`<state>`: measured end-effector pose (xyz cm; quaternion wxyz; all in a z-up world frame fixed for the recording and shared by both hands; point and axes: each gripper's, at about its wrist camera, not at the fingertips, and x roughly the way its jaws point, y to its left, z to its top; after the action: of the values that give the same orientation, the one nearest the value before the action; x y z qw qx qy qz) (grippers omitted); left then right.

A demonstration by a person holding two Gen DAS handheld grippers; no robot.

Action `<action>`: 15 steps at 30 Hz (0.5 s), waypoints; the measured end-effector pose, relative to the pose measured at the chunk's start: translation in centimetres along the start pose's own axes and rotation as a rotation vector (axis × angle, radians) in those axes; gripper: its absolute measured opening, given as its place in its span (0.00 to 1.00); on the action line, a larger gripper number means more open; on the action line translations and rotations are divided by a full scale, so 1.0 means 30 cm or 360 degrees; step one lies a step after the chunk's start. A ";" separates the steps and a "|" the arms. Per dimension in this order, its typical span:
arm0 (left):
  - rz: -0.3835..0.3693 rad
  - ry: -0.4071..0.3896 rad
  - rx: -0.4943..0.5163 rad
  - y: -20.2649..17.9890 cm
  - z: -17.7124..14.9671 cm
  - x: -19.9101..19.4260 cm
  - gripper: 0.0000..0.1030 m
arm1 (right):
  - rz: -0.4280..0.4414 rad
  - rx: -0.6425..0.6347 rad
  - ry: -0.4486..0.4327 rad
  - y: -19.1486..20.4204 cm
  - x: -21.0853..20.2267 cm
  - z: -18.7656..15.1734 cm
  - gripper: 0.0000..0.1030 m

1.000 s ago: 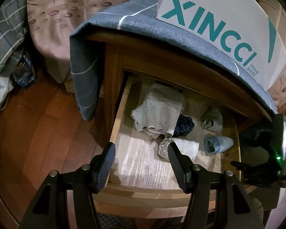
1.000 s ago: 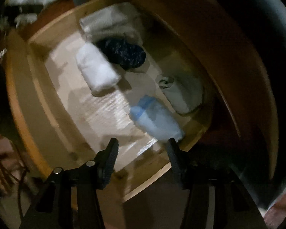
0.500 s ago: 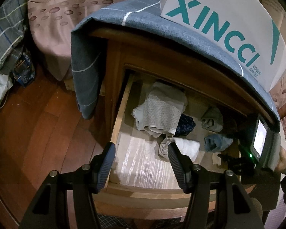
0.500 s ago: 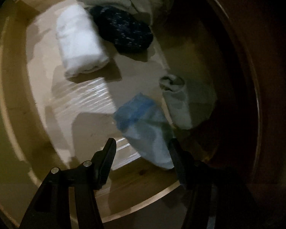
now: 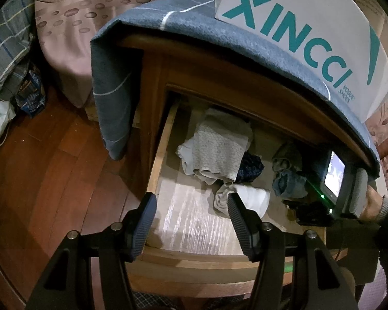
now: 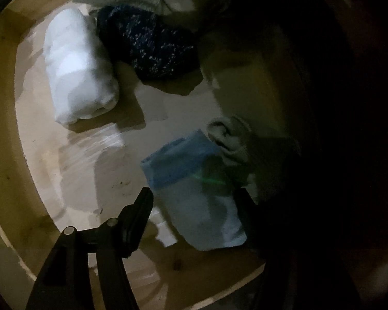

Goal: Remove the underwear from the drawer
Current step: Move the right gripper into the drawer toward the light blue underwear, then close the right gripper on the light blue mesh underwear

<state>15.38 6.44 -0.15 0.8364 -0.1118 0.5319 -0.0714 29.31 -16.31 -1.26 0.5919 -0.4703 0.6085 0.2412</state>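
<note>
Down on the pale floor of the open wooden drawer (image 5: 165, 139), the rolled light-blue underwear (image 6: 194, 196) lies between the spread fingers of the right gripper (image 6: 194, 204), whose jaws have just been opening and do not yet press it, so the grasp and lift-out remain. The left gripper (image 5: 191, 222) hovers spread and empty over the drawer's front. Only the left view shows the bedside cabinet, its blue-grey cloth (image 5: 111, 98) and white shoe box (image 5: 310, 25); only the right view shows the fingers straddling the roll.
</note>
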 end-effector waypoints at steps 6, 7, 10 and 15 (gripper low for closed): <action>0.0001 0.0006 -0.0002 -0.001 0.000 0.004 0.57 | 0.0121 0.0113 0.0015 -0.022 0.034 -0.006 0.52; 0.0001 0.0006 0.0000 -0.002 0.000 0.004 0.57 | 0.0151 0.0142 0.0017 -0.020 0.030 -0.009 0.49; 0.0009 0.0003 0.0009 -0.007 -0.001 0.004 0.57 | 0.0208 0.0249 0.0029 -0.027 0.031 -0.026 0.47; 0.0016 0.0003 0.0022 -0.014 -0.004 0.002 0.57 | 0.0279 0.0389 0.0069 -0.005 0.009 -0.084 0.42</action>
<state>15.30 6.00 -0.14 0.8370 -0.1033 0.5326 -0.0710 28.22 -18.60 -1.02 0.6082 -0.3447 0.6847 0.2060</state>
